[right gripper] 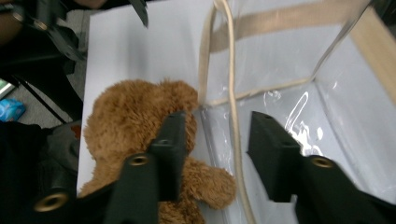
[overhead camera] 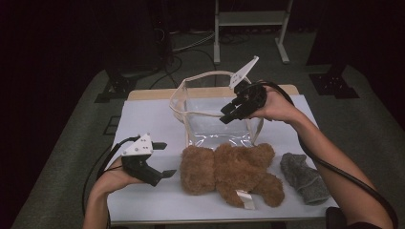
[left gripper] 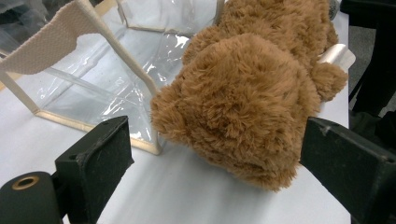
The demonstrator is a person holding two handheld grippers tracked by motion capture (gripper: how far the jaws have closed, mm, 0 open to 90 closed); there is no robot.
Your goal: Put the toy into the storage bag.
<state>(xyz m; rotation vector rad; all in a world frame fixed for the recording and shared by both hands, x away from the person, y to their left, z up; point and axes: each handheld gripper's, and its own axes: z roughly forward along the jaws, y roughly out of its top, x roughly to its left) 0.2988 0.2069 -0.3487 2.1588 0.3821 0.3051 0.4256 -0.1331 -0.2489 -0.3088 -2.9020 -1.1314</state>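
Gripper work here looks like packing a soft toy into a see-through bag, and by my reading it stands at an early stage: the bag is set up, the toy is not yet in it. Left gripper [overhead camera: 161,160] rests low on the white table [overhead camera: 143,119] with its jaws wide apart and nothing between them, pointed at the brown teddy bear [overhead camera: 229,172]; in the left gripper view the bear [left gripper: 247,93] lies just ahead of the open jaws, not touched by either. Right gripper [overhead camera: 228,113] hangs above the near rim of the clear bag [overhead camera: 210,126], its jaws roughly half open; in the right gripper view a thin cream strap [right gripper: 232,93] of the bag [right gripper: 303,84] runs up through the gap between the jaws, but the pads do not press on it, so I judge it free. The bear lies on its front on the table, up against the bag's near wall and outside it, with a white label at its lower edge. The bag stands upright and open at the top, with nothing inside as far as its clear walls let me see. Just right of the bear lies a grey sock [overhead camera: 303,177], apart from the bag. What is left, I judge, is the whole transfer: gripping the bear, lifting it over the rim and lowering it in, perhaps the sock after it.
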